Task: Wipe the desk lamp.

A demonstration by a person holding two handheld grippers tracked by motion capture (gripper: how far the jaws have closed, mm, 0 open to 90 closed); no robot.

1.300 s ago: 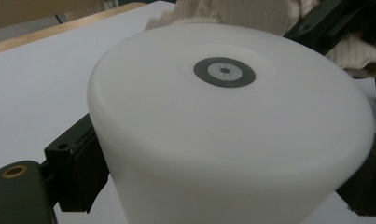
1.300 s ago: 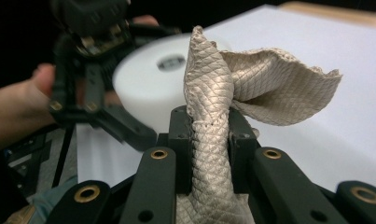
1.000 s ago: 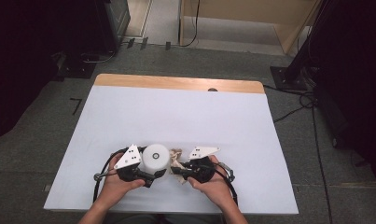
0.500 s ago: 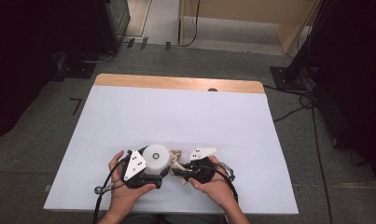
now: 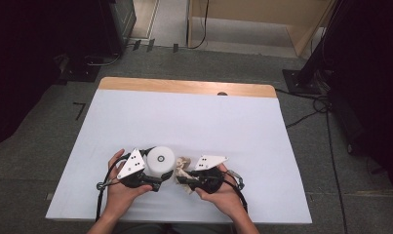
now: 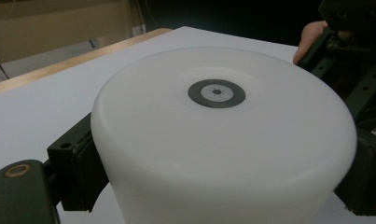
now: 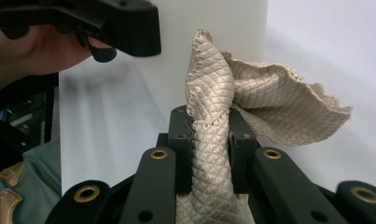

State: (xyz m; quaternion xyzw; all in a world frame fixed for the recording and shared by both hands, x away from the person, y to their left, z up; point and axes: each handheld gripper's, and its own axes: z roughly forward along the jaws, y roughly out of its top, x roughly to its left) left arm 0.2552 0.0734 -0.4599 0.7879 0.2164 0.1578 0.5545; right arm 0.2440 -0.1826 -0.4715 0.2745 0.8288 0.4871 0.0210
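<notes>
Left gripper (image 5: 161, 179) clamped on squat white plastic cylinder (image 6: 223, 140), just left of right gripper (image 5: 181, 179) pinching beige quilted cloth (image 7: 213, 107).

Container (image 5: 161, 161) sits on table (image 5: 194, 117) near my edge, between my left fingers (image 6: 83, 170); cloth (image 5: 183, 165) just right of it, in my right fingers (image 7: 181, 154).

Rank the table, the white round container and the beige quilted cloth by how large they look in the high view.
1. table, by far the largest.
2. white round container, held in the left gripper's jaws.
3. beige quilted cloth, smallest, though the right gripper's jaws bunch and partly hide it, so its full size is unsure.
</notes>
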